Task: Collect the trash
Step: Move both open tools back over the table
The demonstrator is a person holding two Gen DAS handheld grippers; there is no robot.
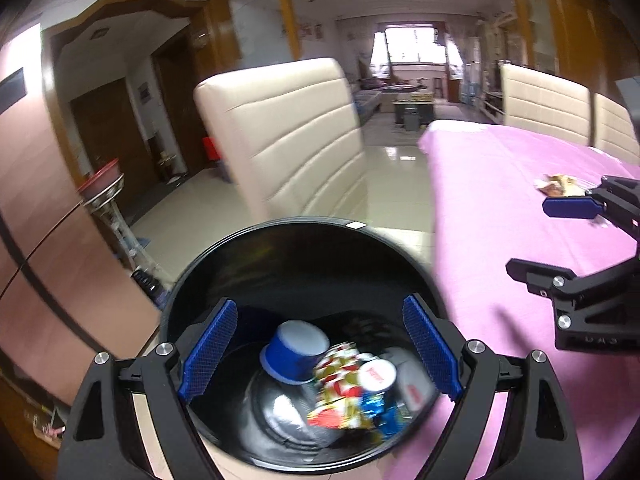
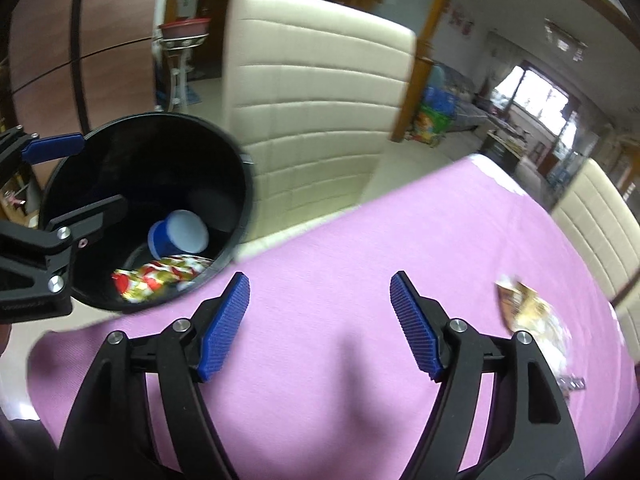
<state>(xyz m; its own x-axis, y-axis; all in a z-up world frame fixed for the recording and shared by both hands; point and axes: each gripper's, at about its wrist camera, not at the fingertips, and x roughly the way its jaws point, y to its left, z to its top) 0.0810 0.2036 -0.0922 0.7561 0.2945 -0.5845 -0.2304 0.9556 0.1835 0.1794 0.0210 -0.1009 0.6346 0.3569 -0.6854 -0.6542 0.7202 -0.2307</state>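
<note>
While my left gripper (image 1: 320,354) hangs spread over the bin (image 1: 416,264), the wrapper (image 2: 528,312) lies right of my right gripper (image 2: 320,320) (also spread).

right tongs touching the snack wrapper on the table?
Apart. The right wrist view shows the right tongs open over bare pink tablecloth, with the wrapper lying off to the right of them.

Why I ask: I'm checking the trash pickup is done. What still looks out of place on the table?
One crumpled snack wrapper still lies on the pink tablecloth, off to the right of the open right tongs. The rest, a blue cup and wrappers, sits inside the black bin under the open left tongs.
</note>
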